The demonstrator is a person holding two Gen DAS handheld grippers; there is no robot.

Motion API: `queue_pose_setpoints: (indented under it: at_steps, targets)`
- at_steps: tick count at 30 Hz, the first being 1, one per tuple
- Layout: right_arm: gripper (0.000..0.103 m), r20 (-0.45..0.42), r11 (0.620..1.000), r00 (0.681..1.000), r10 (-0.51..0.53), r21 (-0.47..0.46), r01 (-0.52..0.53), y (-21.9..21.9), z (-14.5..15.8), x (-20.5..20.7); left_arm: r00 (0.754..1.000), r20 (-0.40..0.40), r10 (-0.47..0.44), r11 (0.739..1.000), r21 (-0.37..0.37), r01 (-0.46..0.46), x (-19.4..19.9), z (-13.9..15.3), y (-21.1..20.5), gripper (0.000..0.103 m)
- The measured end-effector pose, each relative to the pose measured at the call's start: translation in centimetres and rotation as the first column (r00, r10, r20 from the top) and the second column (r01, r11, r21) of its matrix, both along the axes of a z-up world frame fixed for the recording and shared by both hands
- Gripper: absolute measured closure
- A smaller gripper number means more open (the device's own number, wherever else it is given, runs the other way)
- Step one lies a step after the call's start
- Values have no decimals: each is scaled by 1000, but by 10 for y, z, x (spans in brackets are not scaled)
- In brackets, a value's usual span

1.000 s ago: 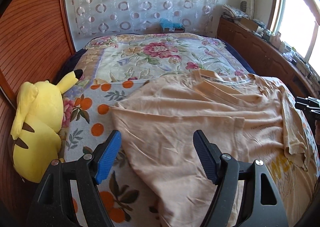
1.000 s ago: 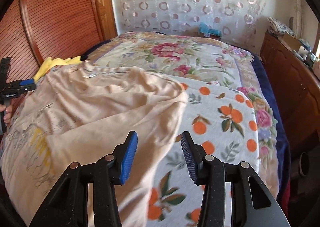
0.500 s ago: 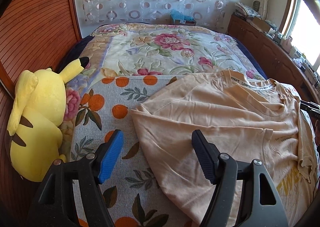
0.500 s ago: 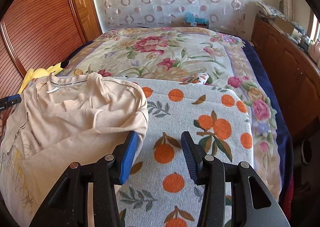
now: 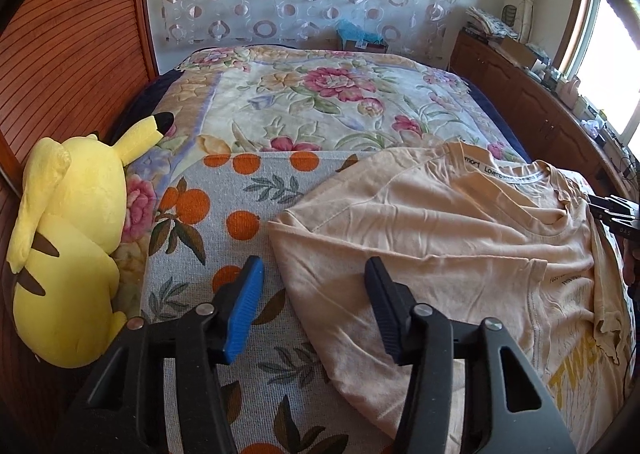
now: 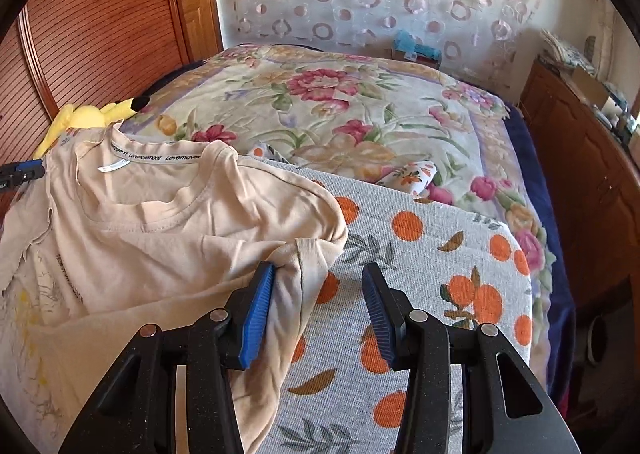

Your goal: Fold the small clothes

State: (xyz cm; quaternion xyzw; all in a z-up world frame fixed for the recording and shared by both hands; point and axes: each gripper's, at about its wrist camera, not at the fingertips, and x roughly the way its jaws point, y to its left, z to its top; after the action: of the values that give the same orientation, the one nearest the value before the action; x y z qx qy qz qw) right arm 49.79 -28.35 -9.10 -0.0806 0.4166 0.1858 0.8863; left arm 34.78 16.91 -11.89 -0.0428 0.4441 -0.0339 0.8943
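Note:
A beige T-shirt (image 5: 440, 238) lies spread on the orange-print grey blanket (image 5: 224, 214), collar away from me, a yellow print near its right side. My left gripper (image 5: 312, 302) is open above the shirt's left sleeve edge, which sits between its jaws untouched. In the right wrist view the shirt (image 6: 152, 238) lies at the left, its right sleeve bunched. My right gripper (image 6: 320, 306) is open, with the sleeve's hem lying against the left blue pad (image 6: 256, 318). The right gripper's tip also shows in the left wrist view (image 5: 612, 210).
A yellow plush toy (image 5: 68, 238) lies at the bed's left edge against the wooden wardrobe (image 5: 60, 54). A floral bedspread (image 5: 328, 102) covers the far bed. A wooden cabinet (image 6: 592, 182) runs along the right. A small folded cloth (image 6: 412, 178) lies on the blanket.
The shirt has dropped from a raised, draped state to lying flat on the blanket. Both grippers have pulled back toward the sleeves and stayed open.

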Motion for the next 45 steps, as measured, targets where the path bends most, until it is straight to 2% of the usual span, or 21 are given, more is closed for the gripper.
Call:
queue_pose_setpoints:
  at_steps: [4,8,11,13,14,16,19,21,25,30,37,45]
  targets:
    - [57,-6,1000,1000,0,26,0,-5,0,4,1000,3,7,1000,-6,-7,4,-1,2,53]
    - [77,-8,999,1000,23,27,-23,-1,1,1,1000,12,10,1000,-4,-10,7,-2,2,53]
    - [86,-12,999,999,40,24,-40,3,2,1,1000,15,13,1000,2,-13,9,-2,1,54]
    - [91,-15,998,999,50,30,-50,2,2,1,1000,19,19,1000,25,-19,9,-2,0,70]
    - [93,-17,998,998,54,36,-53,1,2,2,1000,19,17,1000,23,-18,9,-2,0,73]
    - [94,-17,997,998,58,43,-58,0,2,1,1000,13,5,1000,-10,-5,8,-2,1,88]
    - [96,-13,997,998,61,50,-61,-1,2,0,1000,11,-7,1000,-14,7,7,-1,-1,96]
    - [96,-2,996,998,68,53,-68,0,2,-2,999,27,-17,1000,-12,18,3,3,-5,97]
    - [97,11,995,997,71,74,-72,1,5,-11,996,64,-67,996,-57,70,-11,18,-17,97]
    - [97,40,993,997,69,92,-72,-4,19,-31,987,117,-111,992,-49,117,-39,44,-36,97]
    - [97,121,990,990,69,112,-82,-19,49,-90,968,193,-161,984,-43,172,-103,78,-51,98]
    - [97,193,989,980,56,124,-81,-41,64,-175,946,262,-190,978,-37,206,-182,100,-56,98]
